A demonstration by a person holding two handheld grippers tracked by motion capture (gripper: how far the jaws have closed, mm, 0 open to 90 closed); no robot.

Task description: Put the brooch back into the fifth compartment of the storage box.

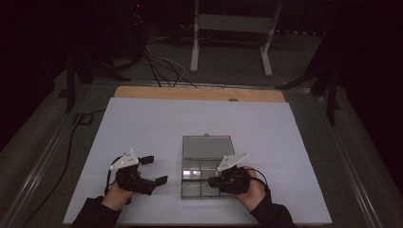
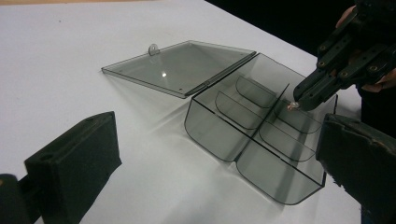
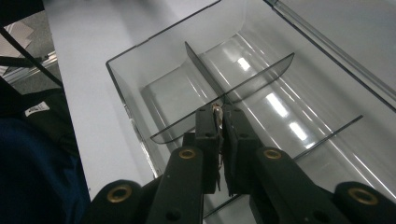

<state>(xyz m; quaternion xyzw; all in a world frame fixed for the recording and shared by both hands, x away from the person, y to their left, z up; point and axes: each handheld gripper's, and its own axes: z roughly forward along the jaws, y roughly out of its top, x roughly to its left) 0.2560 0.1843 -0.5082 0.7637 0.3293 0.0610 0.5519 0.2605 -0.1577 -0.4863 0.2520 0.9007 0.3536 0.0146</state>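
Note:
A clear grey compartment box [image 1: 192, 190] lies on the white table [image 1: 142, 123] with its lid [image 1: 207, 146] folded flat behind it. In the left gripper view the box [image 2: 219, 133] shows several empty cells split by dividers, and the lid [image 2: 180, 67] lies beside it. My right gripper [image 1: 209, 181] hangs over the box's right cells, shut on a tiny pale item [image 2: 293, 106]. In the right gripper view that gripper [image 3: 217, 116] pinches the thin item [image 3: 216, 111] just above a divider of the box [image 3: 140, 79]. My left gripper [image 1: 155, 170] stands open left of the box, holding nothing.
A wooden strip [image 1: 199, 93] runs along the table's far edge. Beyond it, a metal stand [image 1: 233, 28] and loose cables [image 1: 161, 64] sit on the dark floor. A cable [image 1: 71, 142] trails down the table's left side.

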